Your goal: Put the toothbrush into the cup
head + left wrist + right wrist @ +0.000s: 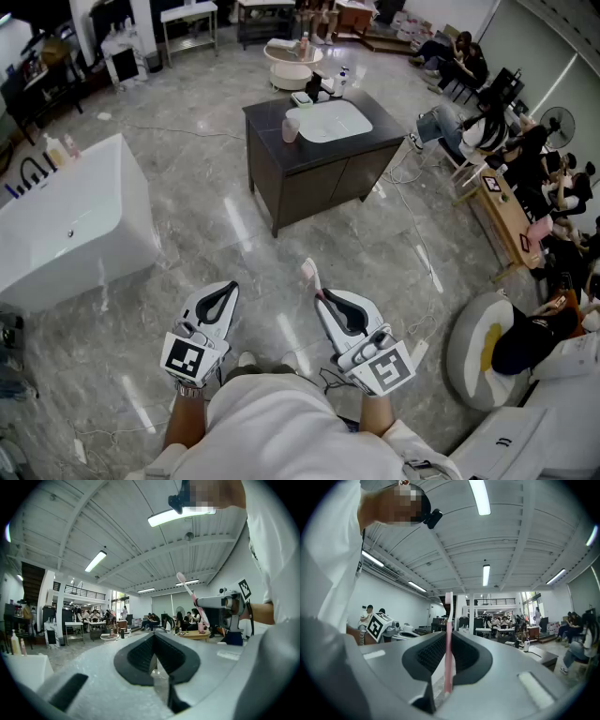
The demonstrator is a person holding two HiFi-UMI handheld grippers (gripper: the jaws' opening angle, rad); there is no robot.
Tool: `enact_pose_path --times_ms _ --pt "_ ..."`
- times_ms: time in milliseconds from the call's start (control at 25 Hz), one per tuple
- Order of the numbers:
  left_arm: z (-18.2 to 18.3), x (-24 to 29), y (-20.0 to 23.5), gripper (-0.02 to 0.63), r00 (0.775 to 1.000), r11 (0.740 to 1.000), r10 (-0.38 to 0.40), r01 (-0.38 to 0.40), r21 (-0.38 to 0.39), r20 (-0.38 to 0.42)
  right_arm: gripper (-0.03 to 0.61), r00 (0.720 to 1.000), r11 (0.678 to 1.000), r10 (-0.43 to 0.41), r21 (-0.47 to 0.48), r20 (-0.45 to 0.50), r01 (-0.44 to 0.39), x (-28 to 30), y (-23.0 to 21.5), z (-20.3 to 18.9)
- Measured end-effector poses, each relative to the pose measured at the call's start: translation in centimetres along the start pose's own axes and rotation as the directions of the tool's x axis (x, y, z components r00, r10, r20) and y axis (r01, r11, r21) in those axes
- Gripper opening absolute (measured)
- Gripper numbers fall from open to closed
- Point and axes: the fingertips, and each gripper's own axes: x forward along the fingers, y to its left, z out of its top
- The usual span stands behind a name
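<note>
The right gripper [325,300] was clenched on the pink toothbrush [310,273]. Its jaws pinched the handle so the bristle end stuck out ahead, likely to keep it steady while carried. The cup [290,128] stood on the dark tabletop [380,139] beside the sink [330,122], well apart from both grippers, so an approach seemed due. The left gripper [229,289] was closed on nothing, held alongside, seemingly idle.

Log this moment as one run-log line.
phase: toothbrush held, cup not reached | right tool: shut on toothbrush | left tool: shut, empty | cup: on vanity, far ahead
</note>
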Motion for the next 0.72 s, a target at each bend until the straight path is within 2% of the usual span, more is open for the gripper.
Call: enact_pose_path --times_ms 240,720 --pt "-0.1 0.28 0.66 -0.002 1.0 1.0 0.019 -0.019 0.004 0.011 0.048 1.0 1.0 0.009 -0.016 0.007 -0.008 0.63 -0.57 -0.09" --pt "-0.42 0.55 0.18 -0.002 1.0 1.0 0.023 -0.023 -0.006 -0.005 0.048 0.999 1.0 0.001 0.022 0.033 -0.001 0.3 -0.95 -0.08"
